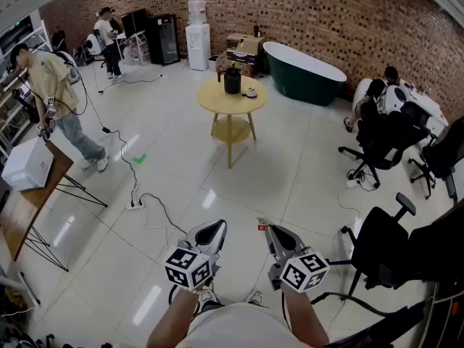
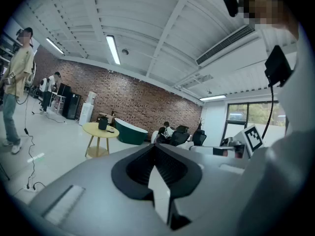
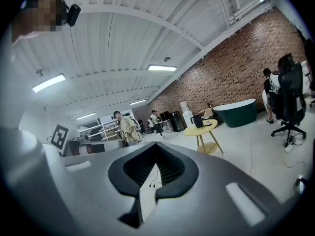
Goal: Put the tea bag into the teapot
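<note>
Black teapot (image 1: 232, 80): stood on the round yellow table (image 1: 217, 104), well apart from both grippers, across the pale tiled floor (image 1: 181, 165).
Tea bag: cannot be made out for certain; a small pale item (image 1: 251, 93) is seen on the table top just beside the teapot, too small to be told.
Left gripper (image 1: 216, 225): held low, close to the person's body; its jaws are brought together at the tips, and nothing is gripped between them.
Right gripper (image 1: 269, 229): held near the left one at the same height; its jaw tips are likewise closed on nothing.
Surroundings: a dark green bathtub (image 1: 304, 71) is set by the brick wall beyond the table; a standing person (image 1: 54, 85) is seen at the left, black office chairs (image 1: 384, 133) at the right.
</note>
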`<state>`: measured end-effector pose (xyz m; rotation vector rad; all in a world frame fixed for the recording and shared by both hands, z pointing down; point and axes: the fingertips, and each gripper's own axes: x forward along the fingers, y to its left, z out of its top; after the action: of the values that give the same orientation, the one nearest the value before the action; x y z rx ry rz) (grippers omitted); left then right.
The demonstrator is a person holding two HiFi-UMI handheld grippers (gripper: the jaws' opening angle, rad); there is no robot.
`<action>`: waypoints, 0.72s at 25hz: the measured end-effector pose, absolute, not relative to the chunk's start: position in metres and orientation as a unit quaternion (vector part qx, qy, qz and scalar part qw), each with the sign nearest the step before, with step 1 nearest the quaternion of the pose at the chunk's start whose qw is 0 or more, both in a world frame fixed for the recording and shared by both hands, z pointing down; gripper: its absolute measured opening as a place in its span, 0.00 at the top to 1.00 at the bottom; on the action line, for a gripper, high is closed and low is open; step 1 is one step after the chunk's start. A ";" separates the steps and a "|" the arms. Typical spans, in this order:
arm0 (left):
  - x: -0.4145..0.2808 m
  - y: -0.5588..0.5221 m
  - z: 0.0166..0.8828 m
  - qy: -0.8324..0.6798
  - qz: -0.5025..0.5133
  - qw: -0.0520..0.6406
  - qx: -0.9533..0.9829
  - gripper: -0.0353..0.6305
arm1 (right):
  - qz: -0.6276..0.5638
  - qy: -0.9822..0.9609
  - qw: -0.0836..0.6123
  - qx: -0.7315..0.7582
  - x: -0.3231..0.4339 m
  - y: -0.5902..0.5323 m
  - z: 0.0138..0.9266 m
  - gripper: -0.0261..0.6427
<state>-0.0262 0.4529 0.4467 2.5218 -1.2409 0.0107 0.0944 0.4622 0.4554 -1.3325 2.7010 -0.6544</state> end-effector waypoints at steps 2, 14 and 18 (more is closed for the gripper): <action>-0.020 0.454 0.447 -0.439 0.004 0.165 0.883 0.93 | -0.213 0.877 0.030 -0.430 0.102 0.463 0.456 0.96; 0.034 0.457 0.458 -0.465 0.015 0.163 0.870 0.93 | -0.220 0.882 0.034 -0.414 0.166 0.463 0.466 0.96; 0.049 0.461 0.464 -0.475 0.020 0.166 0.864 0.93 | -0.225 0.880 0.039 -0.416 0.189 0.463 0.472 0.96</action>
<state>0.0490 0.4612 0.4644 2.4612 -1.3523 0.0579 0.1895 0.4634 0.4722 -1.2757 2.6995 -0.6901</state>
